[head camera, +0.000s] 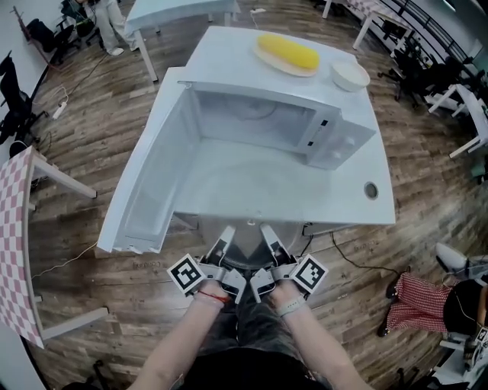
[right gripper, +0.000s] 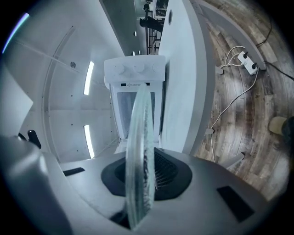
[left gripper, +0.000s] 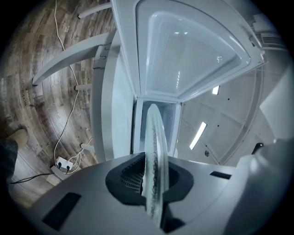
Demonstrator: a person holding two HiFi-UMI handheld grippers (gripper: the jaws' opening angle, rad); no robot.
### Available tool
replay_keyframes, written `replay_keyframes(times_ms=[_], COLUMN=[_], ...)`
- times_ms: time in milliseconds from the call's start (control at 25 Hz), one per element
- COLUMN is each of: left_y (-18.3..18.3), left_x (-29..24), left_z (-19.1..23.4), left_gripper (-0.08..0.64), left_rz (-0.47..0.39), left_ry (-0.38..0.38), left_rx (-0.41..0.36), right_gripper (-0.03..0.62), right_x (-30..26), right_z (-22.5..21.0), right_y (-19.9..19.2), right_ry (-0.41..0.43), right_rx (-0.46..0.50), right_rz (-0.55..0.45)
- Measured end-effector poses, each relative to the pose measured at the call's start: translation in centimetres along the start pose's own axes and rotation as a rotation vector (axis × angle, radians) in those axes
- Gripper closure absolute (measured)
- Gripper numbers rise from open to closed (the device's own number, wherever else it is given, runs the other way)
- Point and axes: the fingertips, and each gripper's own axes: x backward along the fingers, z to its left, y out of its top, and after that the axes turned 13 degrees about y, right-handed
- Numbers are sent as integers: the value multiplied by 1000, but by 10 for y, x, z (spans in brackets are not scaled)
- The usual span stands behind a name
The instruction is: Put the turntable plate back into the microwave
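The left gripper (head camera: 226, 234) and right gripper (head camera: 268, 233) each clamp the near rim of the plate (head camera: 246, 250), holding it level just before the open microwave (head camera: 263, 126), presumably for straight insertion.

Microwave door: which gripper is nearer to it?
Left. The left gripper holds the plate on its side toward the open door; the right gripper holds the opposite side, farther from the door.

Wood-plank floor (head camera: 76, 137) lies all round the white bench (head camera: 347, 198). A red-checked table (head camera: 15, 251) stands at 9 o'clock, black office chairs (head camera: 408, 53) at 2, a second white table (head camera: 175, 9) at 12. Strip lights (right gripper: 89, 78) glow overhead.
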Motion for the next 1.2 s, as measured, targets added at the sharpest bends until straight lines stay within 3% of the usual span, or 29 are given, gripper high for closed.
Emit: replay_keyframes(times_ms=[1200], left_y=[51], left_x=[-99], left_z=[-6], left_gripper=[528], left_rz=[-56], left_ry=[17], left_rx=[-9], right_gripper=[535], right_x=[-91], right_z=[-40], right_y=[61], right_ry=[-4], right_rx=[-31], right_rz=[45])
